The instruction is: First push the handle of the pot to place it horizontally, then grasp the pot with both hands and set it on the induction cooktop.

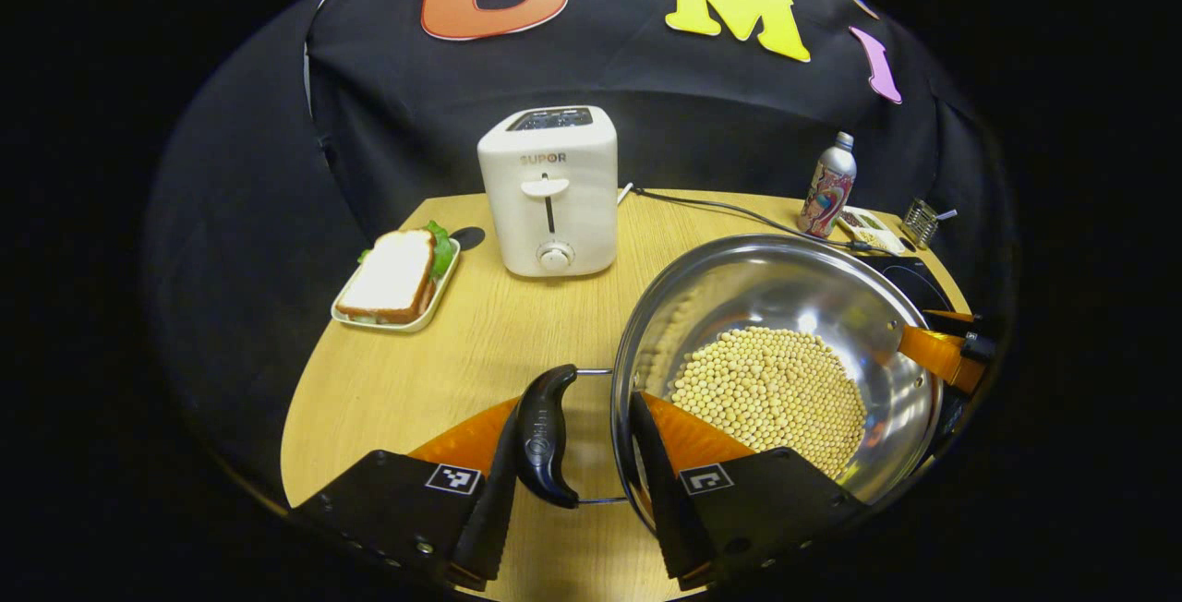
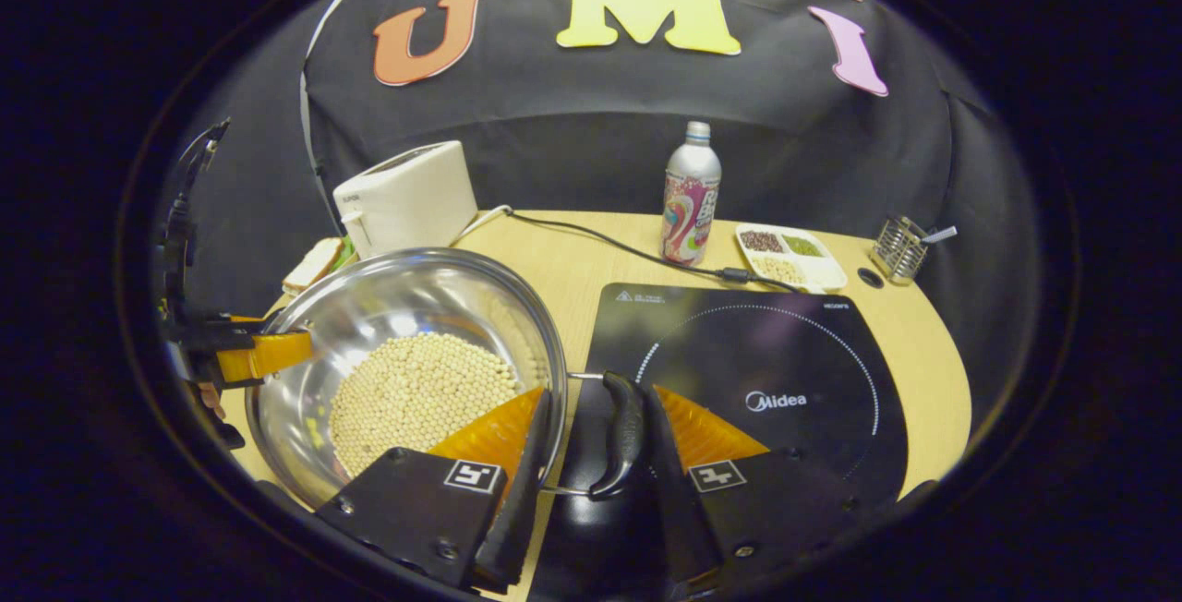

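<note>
1. Pot (image 1: 785, 343) of beans (image 1: 771, 390) on the table (image 1: 462, 343), seen from the left gripper view, right of a toaster (image 1: 549, 191): the left hand-held gripper (image 1: 572, 473) straddles the near side handle (image 1: 545, 436) and the rim, fingers spread, not clamped.

2. Right gripper view: the pot (image 2: 406, 353) sits just left of the cooktop (image 2: 766, 371); the right hand-held gripper (image 2: 591, 454) likewise brackets the other handle (image 2: 623, 436), not yet pinching.

3. Polished steel looks slippery and the load heavy; both loop handles are the likely holds, lifted level.
</note>
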Available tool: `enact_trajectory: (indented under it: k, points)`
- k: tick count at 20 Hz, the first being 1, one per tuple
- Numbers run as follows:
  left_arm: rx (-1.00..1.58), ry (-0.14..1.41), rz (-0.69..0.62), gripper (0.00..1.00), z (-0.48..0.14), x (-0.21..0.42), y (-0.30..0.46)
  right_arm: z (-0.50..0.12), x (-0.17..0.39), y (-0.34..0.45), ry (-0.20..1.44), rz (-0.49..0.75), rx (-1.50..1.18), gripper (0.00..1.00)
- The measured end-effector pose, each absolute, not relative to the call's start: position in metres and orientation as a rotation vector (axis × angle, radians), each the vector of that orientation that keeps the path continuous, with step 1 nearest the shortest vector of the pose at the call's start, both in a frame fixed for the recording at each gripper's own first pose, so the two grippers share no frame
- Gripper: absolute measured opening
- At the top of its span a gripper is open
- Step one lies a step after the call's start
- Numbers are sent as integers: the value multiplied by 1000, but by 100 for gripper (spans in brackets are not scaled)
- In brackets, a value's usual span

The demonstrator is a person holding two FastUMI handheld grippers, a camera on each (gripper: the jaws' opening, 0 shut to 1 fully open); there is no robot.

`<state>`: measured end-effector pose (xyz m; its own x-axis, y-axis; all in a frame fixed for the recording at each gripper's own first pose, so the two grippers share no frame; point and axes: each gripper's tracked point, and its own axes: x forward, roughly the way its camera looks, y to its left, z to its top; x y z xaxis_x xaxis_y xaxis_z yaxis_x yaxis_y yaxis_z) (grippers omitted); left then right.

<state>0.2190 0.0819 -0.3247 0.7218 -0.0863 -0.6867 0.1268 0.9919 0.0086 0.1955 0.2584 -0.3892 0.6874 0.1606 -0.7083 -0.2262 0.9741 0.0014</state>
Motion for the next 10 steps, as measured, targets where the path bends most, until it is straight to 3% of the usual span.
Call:
enact_trajectory:
  k: [10]
  points:
    - [17,679,-100,63,-219,193,66,-273,200,243,670,297,-118,58]
